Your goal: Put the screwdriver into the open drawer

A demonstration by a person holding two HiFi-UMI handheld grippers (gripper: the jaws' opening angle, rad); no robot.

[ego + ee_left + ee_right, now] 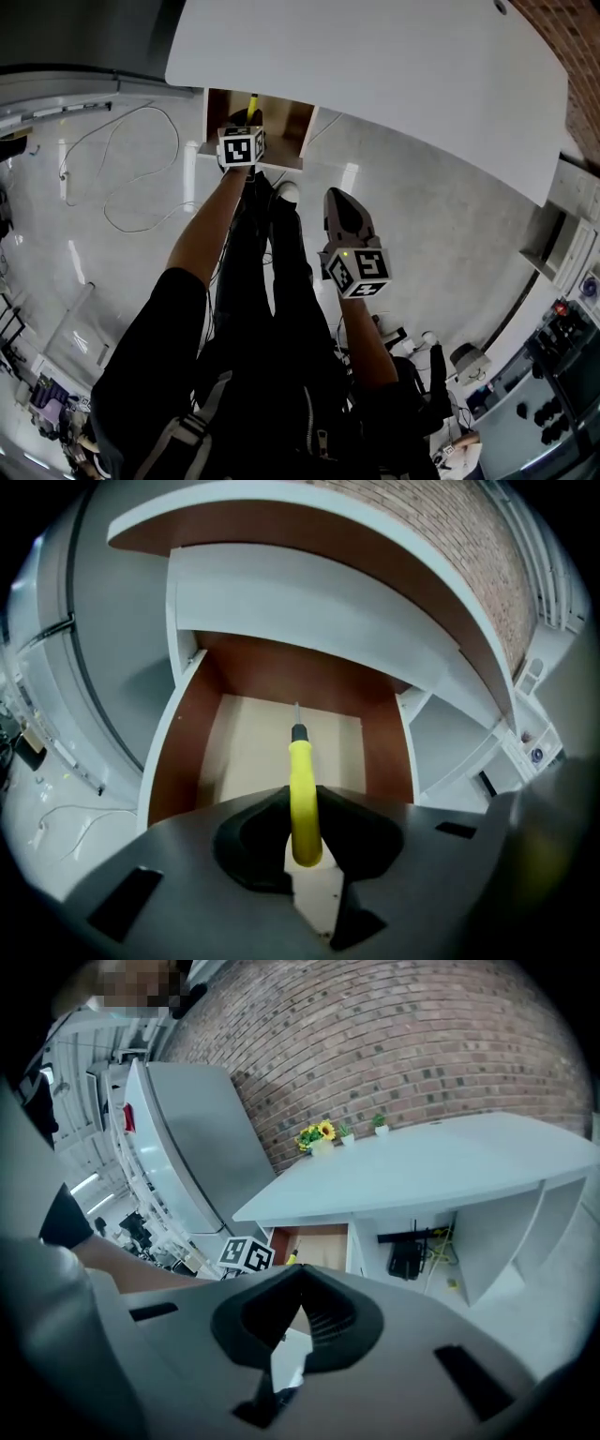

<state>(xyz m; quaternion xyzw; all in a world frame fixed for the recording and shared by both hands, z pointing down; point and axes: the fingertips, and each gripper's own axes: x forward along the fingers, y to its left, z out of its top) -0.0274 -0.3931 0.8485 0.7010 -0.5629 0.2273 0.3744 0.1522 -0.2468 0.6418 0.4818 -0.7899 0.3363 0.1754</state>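
A yellow-handled screwdriver (302,799) is clamped in my left gripper (303,819), its metal tip pointing forward over the open drawer (246,752). The drawer has brown walls and a pale bottom, and nothing else lies in it. In the head view the left gripper (246,120) hovers at the drawer's (286,117) front edge under the white desk, with the yellow screwdriver (252,101) sticking out past it. My right gripper (340,199) hangs lower and to the right above the floor, jaws together with nothing in them. The right gripper view shows that gripper (300,1277) facing the desk and drawer (319,1238).
The white desk top (375,66) overhangs the drawer. A loose cable (141,187) lies on the grey floor at the left. A grey cabinet (202,1147), a brick wall (403,1044) and small potted flowers (319,1135) stand beyond. The person's legs and shoes (281,192) are below.
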